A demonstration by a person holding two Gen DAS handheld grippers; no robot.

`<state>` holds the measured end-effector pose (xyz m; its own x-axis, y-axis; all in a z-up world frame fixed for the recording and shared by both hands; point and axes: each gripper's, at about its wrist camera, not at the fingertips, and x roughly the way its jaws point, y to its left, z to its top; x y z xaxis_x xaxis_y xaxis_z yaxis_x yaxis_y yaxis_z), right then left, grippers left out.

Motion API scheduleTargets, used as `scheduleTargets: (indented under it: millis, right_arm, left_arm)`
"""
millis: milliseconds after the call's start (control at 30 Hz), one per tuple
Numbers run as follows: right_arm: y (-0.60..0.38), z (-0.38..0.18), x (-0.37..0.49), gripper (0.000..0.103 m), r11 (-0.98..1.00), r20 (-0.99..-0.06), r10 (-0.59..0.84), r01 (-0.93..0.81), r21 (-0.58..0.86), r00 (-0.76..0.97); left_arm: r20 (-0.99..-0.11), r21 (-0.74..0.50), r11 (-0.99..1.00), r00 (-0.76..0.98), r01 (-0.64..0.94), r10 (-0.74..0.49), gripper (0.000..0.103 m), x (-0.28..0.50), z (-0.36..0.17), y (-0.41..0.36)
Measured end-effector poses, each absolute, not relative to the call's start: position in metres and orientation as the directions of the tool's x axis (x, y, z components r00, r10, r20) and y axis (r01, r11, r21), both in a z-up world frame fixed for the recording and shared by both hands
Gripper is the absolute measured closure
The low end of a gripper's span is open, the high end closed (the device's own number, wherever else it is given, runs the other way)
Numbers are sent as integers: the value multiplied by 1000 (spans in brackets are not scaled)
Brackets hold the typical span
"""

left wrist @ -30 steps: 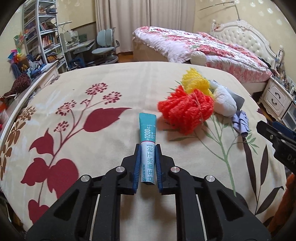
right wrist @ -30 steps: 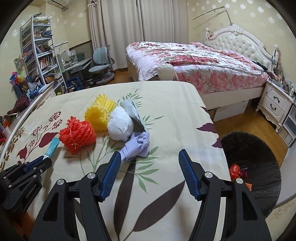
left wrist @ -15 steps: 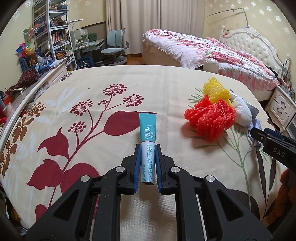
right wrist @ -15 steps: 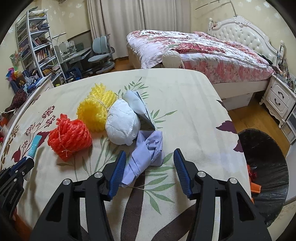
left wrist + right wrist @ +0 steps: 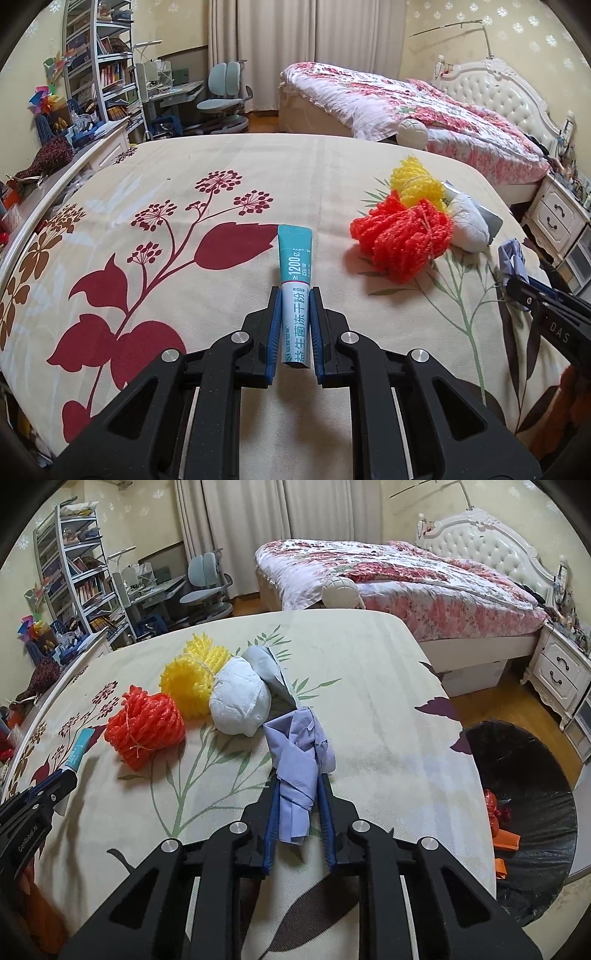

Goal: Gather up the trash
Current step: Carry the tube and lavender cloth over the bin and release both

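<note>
Trash lies on a floral-covered worktop (image 5: 388, 709). Nearest, a teal-and-white tube (image 5: 295, 299) is clamped lengthwise in the left tongs (image 5: 294, 325). A crumpled lilac paper wad (image 5: 299, 768) is being closed on at its near end by the right tongs (image 5: 297, 812); it looks light, soft and easily crushed. Beyond are seen red foam netting (image 5: 146, 727), a white wad (image 5: 240, 701) and yellow netting (image 5: 194, 674). A black bin (image 5: 532, 797) stands beside the worktop.
</note>
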<state>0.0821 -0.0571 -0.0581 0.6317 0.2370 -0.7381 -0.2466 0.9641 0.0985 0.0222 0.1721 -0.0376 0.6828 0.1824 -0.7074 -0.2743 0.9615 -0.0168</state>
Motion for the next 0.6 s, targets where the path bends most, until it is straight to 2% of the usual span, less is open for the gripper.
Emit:
scheduleTargets:
  millis: [600]
  right_arm:
    - [-124,-47,56,82,987,-704,154,-138,80,694]
  left_arm:
    - [-660,-31,992,748,-123,72,88,22,-21,99]
